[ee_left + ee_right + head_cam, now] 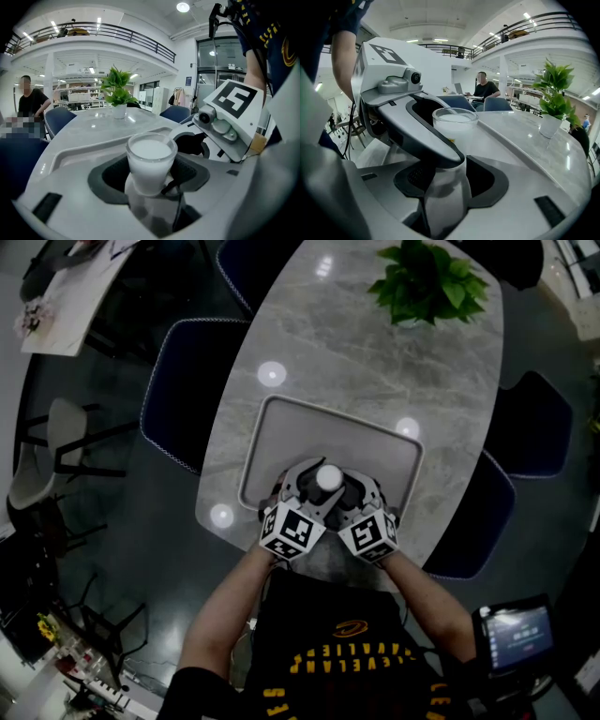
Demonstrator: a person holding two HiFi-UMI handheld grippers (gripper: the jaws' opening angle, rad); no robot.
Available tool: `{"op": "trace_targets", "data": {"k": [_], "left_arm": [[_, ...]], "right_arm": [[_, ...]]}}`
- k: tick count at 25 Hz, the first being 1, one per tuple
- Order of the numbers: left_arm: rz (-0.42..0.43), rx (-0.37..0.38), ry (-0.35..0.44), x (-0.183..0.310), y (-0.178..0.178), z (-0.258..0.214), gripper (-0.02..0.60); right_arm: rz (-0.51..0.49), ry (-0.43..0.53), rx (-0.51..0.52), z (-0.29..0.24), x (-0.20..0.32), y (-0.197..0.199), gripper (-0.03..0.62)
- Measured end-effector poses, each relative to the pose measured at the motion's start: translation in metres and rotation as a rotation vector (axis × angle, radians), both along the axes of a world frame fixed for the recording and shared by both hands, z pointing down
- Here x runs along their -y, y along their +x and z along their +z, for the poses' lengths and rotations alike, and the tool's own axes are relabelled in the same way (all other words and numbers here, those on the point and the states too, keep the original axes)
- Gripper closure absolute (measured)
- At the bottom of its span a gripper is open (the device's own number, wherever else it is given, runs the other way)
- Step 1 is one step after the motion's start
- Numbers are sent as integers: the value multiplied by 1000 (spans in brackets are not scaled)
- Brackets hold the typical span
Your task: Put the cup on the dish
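A frosted white cup (328, 479) hangs over the near end of the grey rectangular dish (319, 427) on the marble table. Both grippers close on it from the near side, my left gripper (306, 486) on its left and my right gripper (352, 489) on its right. In the left gripper view the cup (150, 159) sits upright in the dark padded hollow of the left gripper (149, 190), with the right gripper's marker cube (234, 101) beside it. In the right gripper view the cup (454, 124) stands between the pads of the right gripper (445, 187); the left gripper's jaw crosses in front. The cup's base is hidden.
A potted green plant (427, 282) stands at the table's far end. Dark blue chairs (183, 390) (530, 423) flank the table. The table's near edge lies just under my hands. A small screen (514, 634) sits at the lower right. A person (483, 86) sits far behind.
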State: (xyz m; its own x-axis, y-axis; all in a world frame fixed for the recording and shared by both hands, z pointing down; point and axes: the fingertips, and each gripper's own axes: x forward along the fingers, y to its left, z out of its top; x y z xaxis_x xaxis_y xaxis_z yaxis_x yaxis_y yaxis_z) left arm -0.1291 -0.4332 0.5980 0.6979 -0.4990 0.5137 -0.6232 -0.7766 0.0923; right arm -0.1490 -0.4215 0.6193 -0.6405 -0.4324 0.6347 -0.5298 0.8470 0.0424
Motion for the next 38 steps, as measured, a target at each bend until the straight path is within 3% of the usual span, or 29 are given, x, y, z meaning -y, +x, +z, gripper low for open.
{"op": "trace_targets", "data": {"k": [12,18,22,38], "left_arm": [[-6,-19,-12,0,-3,6,318],[-31,-35,-31,1,-4,8,316],[-55,-30,-27,3,-7,9,279],[-69,-24,-30,-1,-8,4,279]], "right_arm": [[-15,-26,-53,9,-2,-1,384],[-17,-32,-55,5,0,-2,384],[-23,-38,-52,7,-1,-2,384],[-6,-82,-43,9,-8,8,384]]}}
